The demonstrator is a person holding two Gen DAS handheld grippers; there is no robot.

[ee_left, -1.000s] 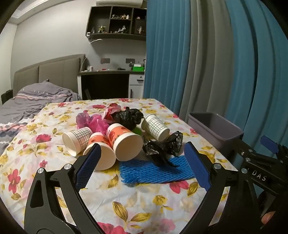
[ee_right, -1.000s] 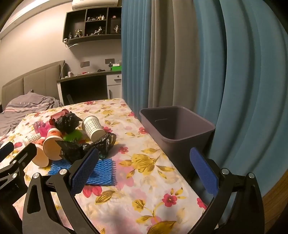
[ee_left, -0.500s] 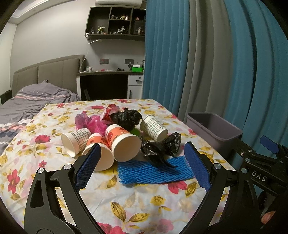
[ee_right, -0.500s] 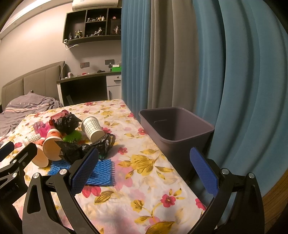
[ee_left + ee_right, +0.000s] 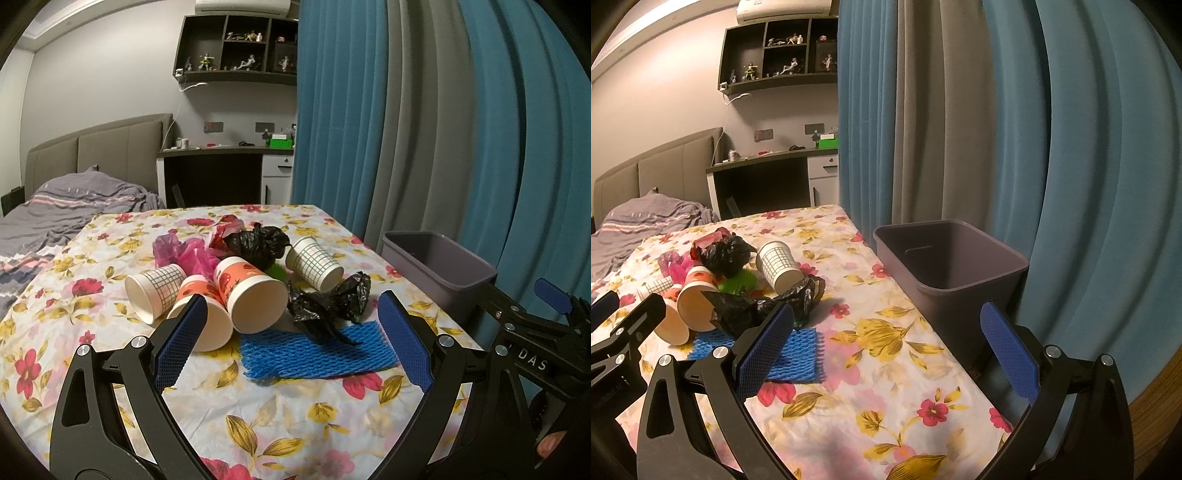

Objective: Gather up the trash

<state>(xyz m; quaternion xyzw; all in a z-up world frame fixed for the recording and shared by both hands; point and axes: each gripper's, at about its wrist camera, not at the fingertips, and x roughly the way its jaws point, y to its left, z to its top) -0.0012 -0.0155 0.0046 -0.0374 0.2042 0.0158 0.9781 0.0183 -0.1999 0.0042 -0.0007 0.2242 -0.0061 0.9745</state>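
Right wrist view: a grey plastic bin (image 5: 951,264) stands just off the right edge of the tabletop (image 5: 886,369), against blue and grey curtains (image 5: 1015,129); what shows of its inside holds nothing. The right gripper (image 5: 886,349) hovers low over the near tabletop, its blue-padded fingers (image 5: 764,345) spread wide and holding nothing.

In the left wrist view, the left gripper (image 5: 293,339) is likewise wide open and empty, aimed at the trash heaped mid-table. There lie paper cups (image 5: 255,297) on their sides, two crumpled black bags (image 5: 330,302), pink plastic (image 5: 184,254) and a blue foam net (image 5: 314,354), the net nearest the fingers. A floral cloth covers the tabletop. Beyond are a bed (image 5: 66,206), a dark desk (image 5: 214,173) and a wall shelf (image 5: 236,48) of small figurines.
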